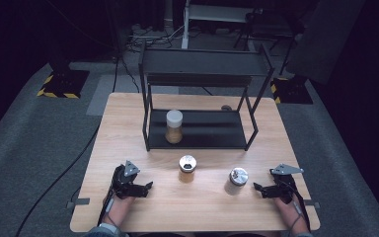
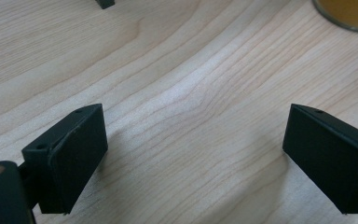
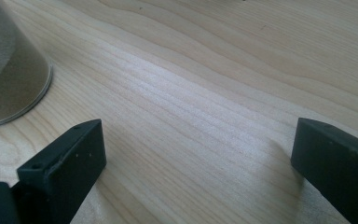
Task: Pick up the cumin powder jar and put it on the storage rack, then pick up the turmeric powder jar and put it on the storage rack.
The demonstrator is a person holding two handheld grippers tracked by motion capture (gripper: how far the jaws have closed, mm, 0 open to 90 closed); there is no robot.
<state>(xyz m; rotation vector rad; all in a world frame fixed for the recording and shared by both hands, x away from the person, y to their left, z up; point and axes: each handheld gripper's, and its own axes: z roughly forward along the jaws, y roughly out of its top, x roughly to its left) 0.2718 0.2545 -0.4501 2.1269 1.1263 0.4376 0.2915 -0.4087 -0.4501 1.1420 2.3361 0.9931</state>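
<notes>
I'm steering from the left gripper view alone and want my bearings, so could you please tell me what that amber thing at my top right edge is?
Observer: It is the amber jar with a silver lid, standing upright on the table.
Operator: Is the right gripper holding anything?
Observer: No, the right gripper is open over bare wood, beside the pale jar.
Operator: Anything else nearby?
Observer: A white-capped jar stands on the lower shelf of the black rack.

pale wood table [image 1: 128,113], black rack [image 1: 200,129], black fingers [image 2: 74,154]

The wooden table [image 1: 128,113] bears a black rack [image 1: 200,129] and two jars [image 1: 187,168].
</notes>
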